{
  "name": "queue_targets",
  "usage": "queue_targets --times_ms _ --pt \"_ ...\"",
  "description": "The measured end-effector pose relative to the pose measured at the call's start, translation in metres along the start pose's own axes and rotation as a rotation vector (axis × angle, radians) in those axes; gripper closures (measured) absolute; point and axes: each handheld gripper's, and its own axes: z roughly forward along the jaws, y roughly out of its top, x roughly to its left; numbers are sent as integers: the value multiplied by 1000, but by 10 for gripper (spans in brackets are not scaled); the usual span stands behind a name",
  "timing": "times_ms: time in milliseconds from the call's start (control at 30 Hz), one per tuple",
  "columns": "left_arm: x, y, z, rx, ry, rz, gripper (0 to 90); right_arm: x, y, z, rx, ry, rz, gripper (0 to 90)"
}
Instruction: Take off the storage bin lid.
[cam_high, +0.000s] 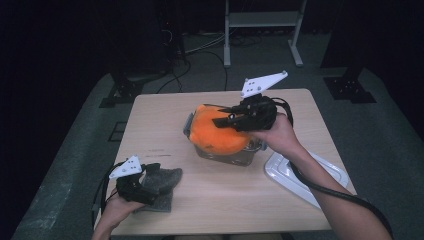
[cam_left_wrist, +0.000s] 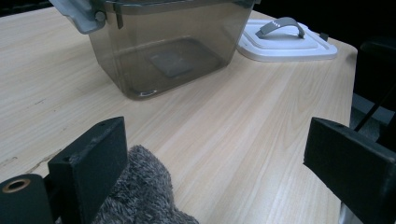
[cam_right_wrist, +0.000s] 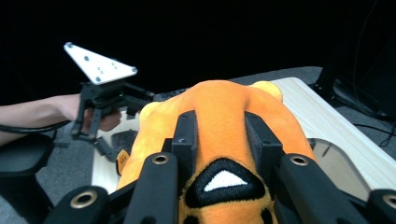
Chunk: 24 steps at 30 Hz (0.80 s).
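Lower left of high view: my left gripper sits w/ jaws wide apart, nothing pinched, over a grey fuzzy cloth on the bench. Centre: my right gripper is clamped on the orange plush toy, held over the clear bin. Plush looks soft, light, squashy; best grabbed mid-body. White lid at right. No legible writing.

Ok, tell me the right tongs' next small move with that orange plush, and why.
Probably lower it straight down. The right tongs are shut on the orange plush, which sits over the clear bin with most of its body above the rim, so it looks not fully inside.
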Motion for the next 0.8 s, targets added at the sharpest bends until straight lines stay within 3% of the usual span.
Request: queue_targets --times_ms 333,800 --pt "0 0 1 0 -2 3 57 -26 -3 9 2 -44 37 678" --pt "0 0 3 9 -12 7 57 -52 -10 25 27 -64 72 671"
